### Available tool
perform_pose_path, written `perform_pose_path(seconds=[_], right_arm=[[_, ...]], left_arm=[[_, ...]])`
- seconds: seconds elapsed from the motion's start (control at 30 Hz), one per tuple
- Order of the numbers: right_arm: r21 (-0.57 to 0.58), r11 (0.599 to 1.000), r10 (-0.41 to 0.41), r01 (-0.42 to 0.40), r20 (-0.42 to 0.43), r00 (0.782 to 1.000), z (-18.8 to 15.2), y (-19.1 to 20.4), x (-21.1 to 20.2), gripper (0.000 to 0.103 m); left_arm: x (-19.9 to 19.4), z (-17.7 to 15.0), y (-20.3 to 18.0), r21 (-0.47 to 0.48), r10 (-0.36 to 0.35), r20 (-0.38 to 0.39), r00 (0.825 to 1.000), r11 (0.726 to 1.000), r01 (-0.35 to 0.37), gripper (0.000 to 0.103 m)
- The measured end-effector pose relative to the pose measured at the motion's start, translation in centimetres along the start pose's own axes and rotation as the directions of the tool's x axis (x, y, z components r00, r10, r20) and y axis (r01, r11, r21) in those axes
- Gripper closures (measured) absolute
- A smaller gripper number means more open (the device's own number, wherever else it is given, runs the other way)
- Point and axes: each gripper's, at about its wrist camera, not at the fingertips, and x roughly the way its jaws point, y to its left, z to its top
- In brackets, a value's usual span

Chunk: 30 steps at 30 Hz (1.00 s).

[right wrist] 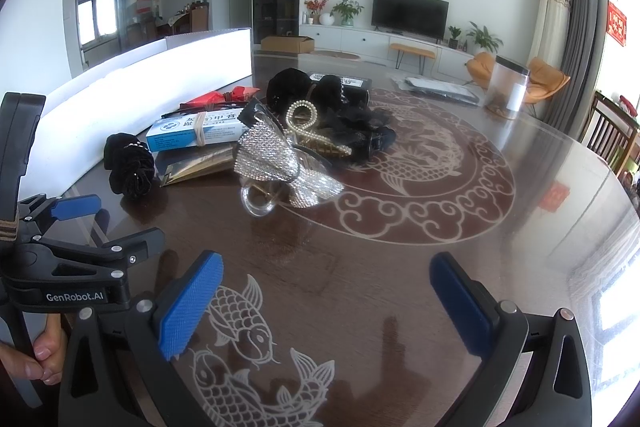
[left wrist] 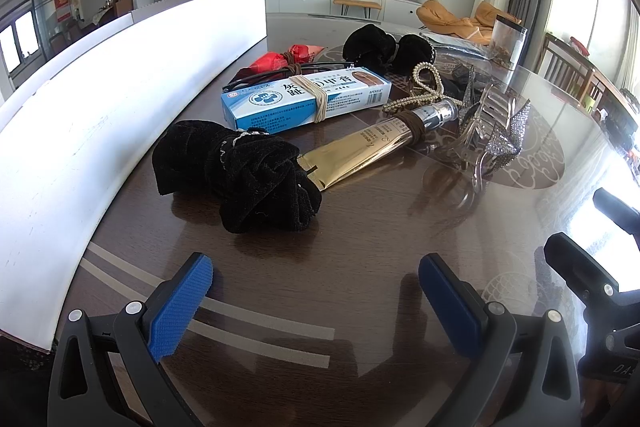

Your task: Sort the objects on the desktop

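Both my grippers hang over the glossy brown table with nothing in them; left gripper has its blue pads spread wide, right gripper same deal; the pile to sort sits ahead: a black scrunchie touching the flat end of a gold tube, a blue and white box with a rubber band round it just behind, a sparkly bow clip beside them, pearl hair tie further back, all next to a long white box
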Motion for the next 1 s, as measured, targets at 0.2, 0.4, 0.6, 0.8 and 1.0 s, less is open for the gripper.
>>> perform_pose_path(seconds=[0.2,0.4,0.6,0.8,1.0], right_arm=[[0.000,1.000,0.000,0.000,-0.001,1.000,0.01,0.00,0.01,0.000],[0.001,1.000,0.000,0.000,-0.002,1.000,-0.05,0.02,0.03,0.000],[0.002,1.000,0.000,0.000,-0.001,1.000,-0.02,-0.01,0.03,0.000],[0.002,1.000,0.000,0.000,-0.002,1.000,-0.04,0.00,0.03,0.000],[0.002,1.000,0.000,0.000,-0.001,1.000,-0.01,-0.03,0.03,0.000]], left_arm=[[0.01,-0.01,-0.01,-0.003,-0.001,0.000,1.000,1.000,0.001,0.000],[0.04,0.01,-0.04,-0.002,0.000,0.000,1.000,1.000,0.000,0.000],[0.11,-0.01,-0.07,-0.001,0.003,0.000,1.000,1.000,-0.003,0.000],[0.25,-0.02,-0.18,0.005,0.009,0.000,1.000,1.000,-0.009,0.000],[0.24,-0.02,-0.16,0.006,0.010,0.000,1.000,1.000,-0.010,0.000]])
